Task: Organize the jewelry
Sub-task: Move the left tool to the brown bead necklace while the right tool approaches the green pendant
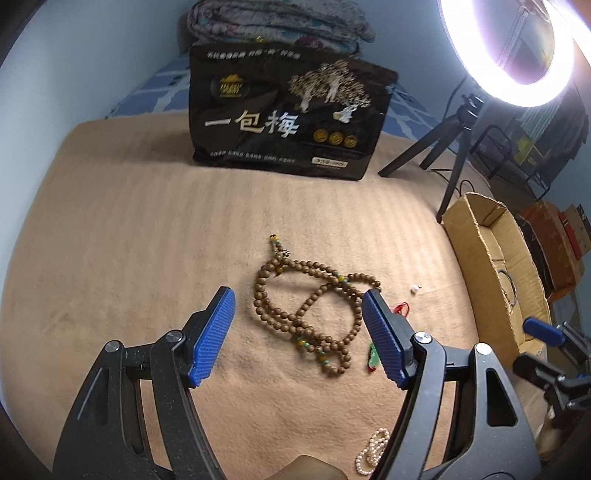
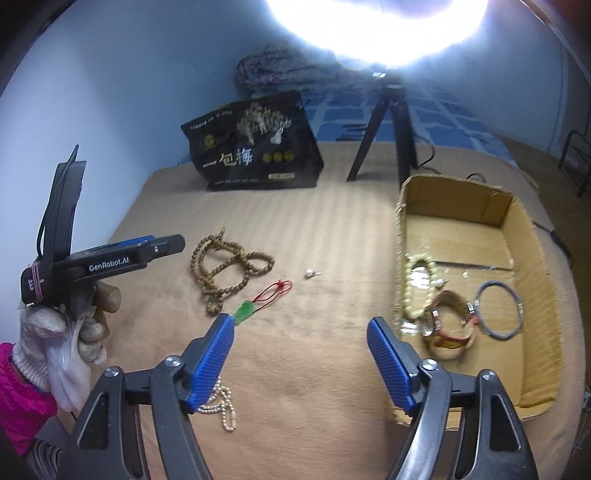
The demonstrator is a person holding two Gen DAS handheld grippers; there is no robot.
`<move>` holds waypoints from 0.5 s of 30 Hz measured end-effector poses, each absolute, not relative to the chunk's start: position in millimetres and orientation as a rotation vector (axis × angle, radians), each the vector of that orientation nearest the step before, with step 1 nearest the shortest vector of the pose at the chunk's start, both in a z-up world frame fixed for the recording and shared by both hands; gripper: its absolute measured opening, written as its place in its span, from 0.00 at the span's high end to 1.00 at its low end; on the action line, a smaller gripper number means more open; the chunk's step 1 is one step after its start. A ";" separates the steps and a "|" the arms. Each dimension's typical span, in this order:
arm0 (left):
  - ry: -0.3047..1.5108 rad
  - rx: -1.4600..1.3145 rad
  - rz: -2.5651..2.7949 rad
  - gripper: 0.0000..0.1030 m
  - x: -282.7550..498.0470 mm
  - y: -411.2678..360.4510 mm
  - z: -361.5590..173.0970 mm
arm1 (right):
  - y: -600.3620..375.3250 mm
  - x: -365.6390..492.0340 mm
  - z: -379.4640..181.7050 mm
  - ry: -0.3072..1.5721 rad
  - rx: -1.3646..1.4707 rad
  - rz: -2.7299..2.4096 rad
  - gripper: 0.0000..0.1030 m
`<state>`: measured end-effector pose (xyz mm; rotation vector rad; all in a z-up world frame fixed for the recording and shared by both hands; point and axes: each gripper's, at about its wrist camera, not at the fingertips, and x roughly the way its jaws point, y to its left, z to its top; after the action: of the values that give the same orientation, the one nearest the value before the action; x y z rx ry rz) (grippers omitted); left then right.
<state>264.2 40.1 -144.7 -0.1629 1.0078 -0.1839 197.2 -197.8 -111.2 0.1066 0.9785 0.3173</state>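
A long brown wooden bead necklace [image 1: 314,299] lies coiled on the tan blanket; my left gripper [image 1: 299,314] hovers open just above it, empty. It also shows in the right wrist view [image 2: 225,269]. A green pendant on a red cord [image 2: 258,302] lies beside the beads, and a small white earring [image 2: 312,273] lies further right. A pearl strand [image 2: 221,402] lies near my right gripper [image 2: 301,336], which is open and empty above bare blanket. The cardboard box [image 2: 532,258] on the right holds a pale bead bracelet [image 2: 410,291], a watch [image 2: 448,325] and a blue bangle [image 2: 498,310].
A black snack bag [image 1: 288,118] stands at the back of the blanket. A ring light on a black tripod [image 1: 454,147] stands beside the box. Folded bedding [image 1: 277,22] lies behind the bag. The left gripper's body [image 2: 103,258] shows at the left of the right wrist view.
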 end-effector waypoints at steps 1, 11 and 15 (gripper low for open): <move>1.017 -0.178 -0.181 0.29 267.2 43.1 -148.2 | -195.3 199.0 -113.7 0.988 0.114 0.320 0.28; 1.092 -0.237 -0.207 0.29 280.3 52.7 -179.7 | -172.0 221.3 -142.6 1.097 0.191 0.364 0.50; 1.116 -0.225 -0.230 0.29 281.0 48.1 -188.5 | -163.3 228.1 -153.3 1.129 0.204 0.377 0.53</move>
<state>281.0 48.1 -188.5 -0.2254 1.1165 -0.2299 228.1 -163.3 -153.3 0.2042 1.1289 0.3774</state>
